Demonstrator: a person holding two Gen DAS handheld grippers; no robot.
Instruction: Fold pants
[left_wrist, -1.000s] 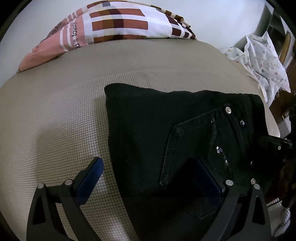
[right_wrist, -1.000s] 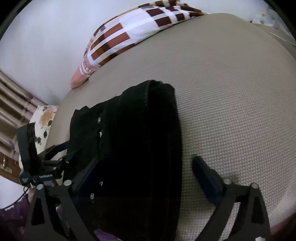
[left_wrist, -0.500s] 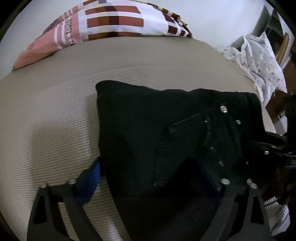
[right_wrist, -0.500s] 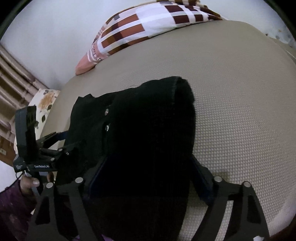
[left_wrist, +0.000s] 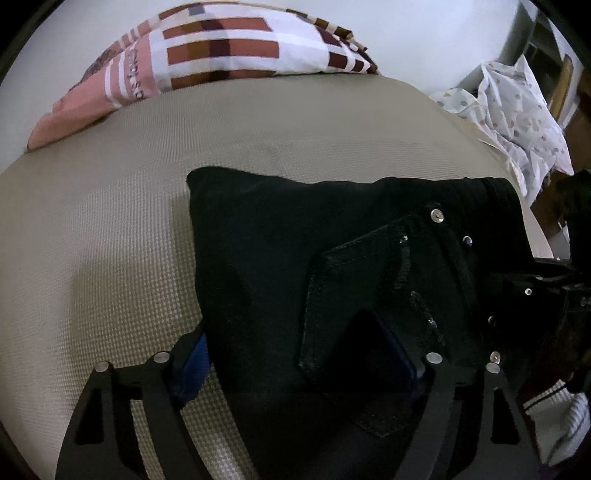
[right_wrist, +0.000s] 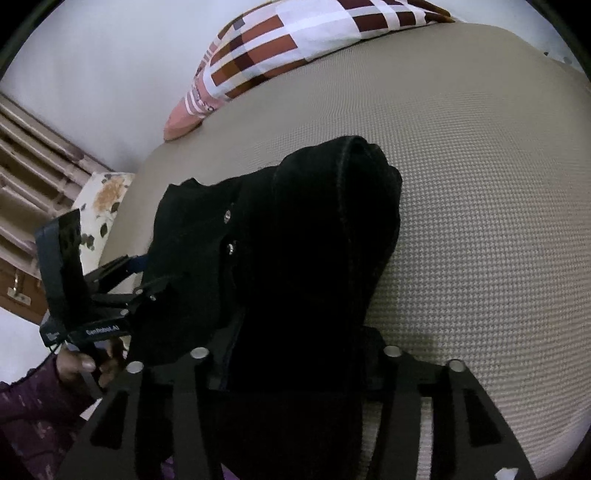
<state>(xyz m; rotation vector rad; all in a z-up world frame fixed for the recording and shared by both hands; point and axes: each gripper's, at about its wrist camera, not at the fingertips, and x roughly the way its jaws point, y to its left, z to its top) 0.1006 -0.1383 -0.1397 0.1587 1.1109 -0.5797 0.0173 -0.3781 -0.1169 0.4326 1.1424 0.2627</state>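
Folded black pants (left_wrist: 295, 258) lie on the beige bed (left_wrist: 92, 240), back pocket and rivets facing up. My left gripper (left_wrist: 295, 358) straddles their near edge. Its jaws are closing, with one blue pad (left_wrist: 194, 363) against the fold's left side and the other finger on the pocket. In the right wrist view the pants (right_wrist: 314, 240) bulge up between the fingers of my right gripper (right_wrist: 295, 362). Those jaws are closing too, squeezing the cloth, which hides the pads. The left gripper (right_wrist: 144, 277) grips the pants' far left side there, held by a hand (right_wrist: 81, 365).
A checked pink, brown and white pillow (left_wrist: 221, 55) lies at the head of the bed. A white spotted cloth (left_wrist: 517, 122) is heaped off the right edge. A floral cushion (right_wrist: 103, 206) and wooden slats (right_wrist: 29, 147) stand beyond the bed's left side.
Both grippers' jaws have narrowed around the pants. The left blue pad reached the fold's edge. Between the right fingers the cloth has bunched and risen.
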